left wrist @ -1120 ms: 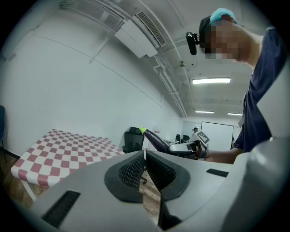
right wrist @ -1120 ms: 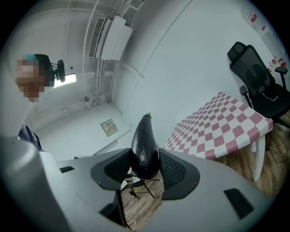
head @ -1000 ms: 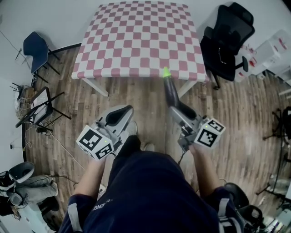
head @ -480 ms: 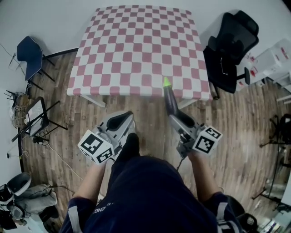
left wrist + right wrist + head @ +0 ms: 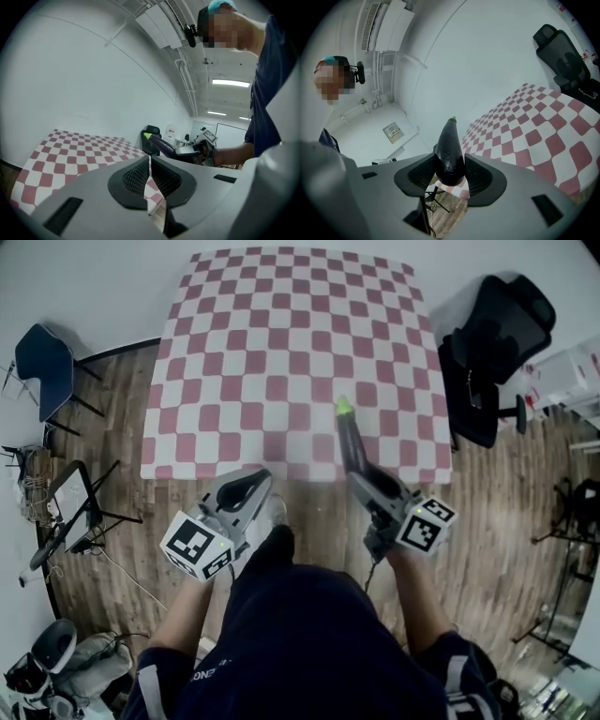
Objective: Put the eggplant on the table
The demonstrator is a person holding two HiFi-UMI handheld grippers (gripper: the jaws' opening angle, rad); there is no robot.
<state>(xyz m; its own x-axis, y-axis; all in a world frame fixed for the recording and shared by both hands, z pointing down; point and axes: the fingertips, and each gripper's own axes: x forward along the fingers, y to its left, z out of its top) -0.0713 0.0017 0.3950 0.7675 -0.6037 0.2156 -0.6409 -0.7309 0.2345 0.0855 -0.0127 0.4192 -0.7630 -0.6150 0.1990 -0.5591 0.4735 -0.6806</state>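
A dark purple eggplant point(image 5: 351, 440) with a green tip is clamped between the jaws of my right gripper point(image 5: 361, 470) and sticks out forward over the near edge of the table point(image 5: 234, 362), which wears a red-and-white checked cloth. In the right gripper view the eggplant point(image 5: 450, 152) fills the gap between the two pads. My left gripper point(image 5: 246, 486) hovers just short of the table's near edge, jaws shut with nothing between them; the left gripper view shows its pads point(image 5: 150, 176) pressed together, with the eggplant point(image 5: 159, 142) off to the right.
A black office chair point(image 5: 492, 343) stands right of the table and a blue chair point(image 5: 42, 357) to its left. A stand with cables point(image 5: 70, 512) sits on the wooden floor at the left. White boxes point(image 5: 572, 371) lie at the far right.
Both grippers and the person have come forward toward the table; the eggplant's tip now reaches over the checked cloth instead of hanging before its edge. Both jaws kept their state.
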